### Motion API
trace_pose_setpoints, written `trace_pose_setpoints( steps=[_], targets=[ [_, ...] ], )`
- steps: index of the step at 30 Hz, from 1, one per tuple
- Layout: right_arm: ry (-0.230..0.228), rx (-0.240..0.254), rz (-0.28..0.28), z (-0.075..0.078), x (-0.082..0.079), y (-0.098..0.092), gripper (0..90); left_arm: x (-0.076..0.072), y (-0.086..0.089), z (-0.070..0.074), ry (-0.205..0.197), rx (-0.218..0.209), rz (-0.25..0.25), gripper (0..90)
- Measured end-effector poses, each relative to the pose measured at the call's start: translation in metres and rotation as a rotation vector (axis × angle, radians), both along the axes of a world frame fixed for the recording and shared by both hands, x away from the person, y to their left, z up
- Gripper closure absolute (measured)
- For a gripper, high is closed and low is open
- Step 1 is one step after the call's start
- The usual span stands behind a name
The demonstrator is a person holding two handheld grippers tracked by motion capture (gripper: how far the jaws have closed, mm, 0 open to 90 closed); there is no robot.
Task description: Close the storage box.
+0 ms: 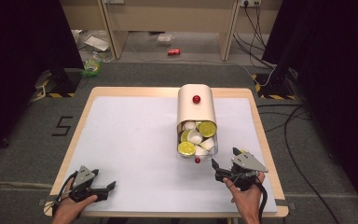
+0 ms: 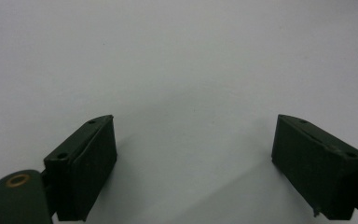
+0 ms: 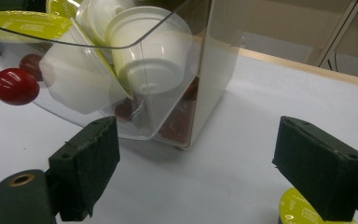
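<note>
Just under my right gripper's (image 3: 193, 172) wide-open, empty jaws, I centre on the green-lidded capsule (image 3: 303, 210) before closing.

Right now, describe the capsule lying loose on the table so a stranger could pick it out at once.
Start at the cream capsule box standing mid-table, its clear drawer tilted open and full of capsules. Come down to the right gripper, open beside that drawer. The capsule lies flat on the white table under its right-hand jaw: yellow-green lid up, alone outside the drawer.
</note>
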State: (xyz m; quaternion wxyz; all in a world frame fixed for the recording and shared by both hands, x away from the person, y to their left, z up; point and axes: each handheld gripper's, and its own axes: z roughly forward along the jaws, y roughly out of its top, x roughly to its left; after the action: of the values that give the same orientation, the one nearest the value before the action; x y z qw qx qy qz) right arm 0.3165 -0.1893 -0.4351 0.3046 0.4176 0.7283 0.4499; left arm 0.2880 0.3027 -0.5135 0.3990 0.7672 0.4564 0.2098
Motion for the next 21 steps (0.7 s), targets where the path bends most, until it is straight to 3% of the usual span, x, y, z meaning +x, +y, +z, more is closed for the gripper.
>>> trace_pose_setpoints(
  steps=[7, 21],
  targets=[
    [-0.009, -0.008, -0.008, 0.0003, 0.0010, 0.0012, 15.0, 0.0000, 0.0000, 0.0000, 0.000, 0.000, 0.000, 13.1],
    [-0.029, 0.029, -0.016, 0.0037, 0.0046, 0.0012, 16.0, -0.0001, -0.0001, 0.0001, 0.000, 0.002, 0.001, 13.0]
  ],
)
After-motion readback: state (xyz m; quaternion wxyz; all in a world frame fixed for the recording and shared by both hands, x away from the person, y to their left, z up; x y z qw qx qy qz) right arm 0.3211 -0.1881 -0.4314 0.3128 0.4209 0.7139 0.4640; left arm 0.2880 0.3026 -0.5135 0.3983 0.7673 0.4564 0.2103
